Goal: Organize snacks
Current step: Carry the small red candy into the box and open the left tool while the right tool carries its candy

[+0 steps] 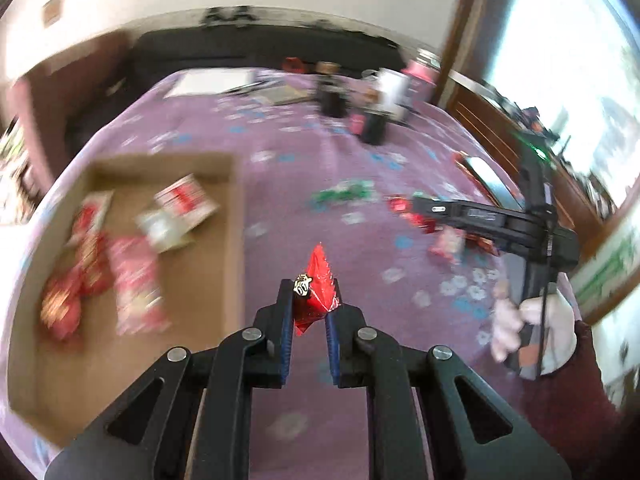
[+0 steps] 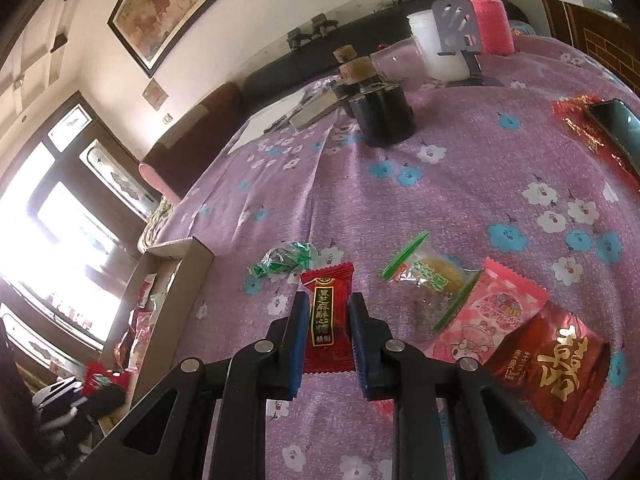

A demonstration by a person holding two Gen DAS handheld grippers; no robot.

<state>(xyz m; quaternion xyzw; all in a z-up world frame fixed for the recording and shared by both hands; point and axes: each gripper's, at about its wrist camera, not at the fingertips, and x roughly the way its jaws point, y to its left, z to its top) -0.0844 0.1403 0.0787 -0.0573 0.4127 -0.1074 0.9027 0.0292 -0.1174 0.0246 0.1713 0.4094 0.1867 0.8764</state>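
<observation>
My left gripper [image 1: 310, 304] is shut on a red candy packet [image 1: 316, 284] and holds it above the purple cloth, just right of the cardboard box [image 1: 224, 248]. The box holds several red and pink snack packets [image 1: 132, 276]. My right gripper [image 2: 329, 322] is shut on a red sesame candy packet [image 2: 327, 304] with a black label, low over the cloth. To its right lie a clear green-edged cake packet [image 2: 428, 280], a pink packet [image 2: 488, 316] and a red foil packet [image 2: 552, 364]. A green candy [image 2: 286, 262] lies ahead. The right gripper also shows in the left wrist view [image 1: 420, 204].
Dark jars with cork lids [image 2: 380, 112], a white cup [image 2: 436, 48] and a pink bottle [image 2: 486, 20] stand at the far side. A phone [image 2: 618, 132] lies on a red packet at the right. The box wall [image 2: 180, 300] stands left of my right gripper.
</observation>
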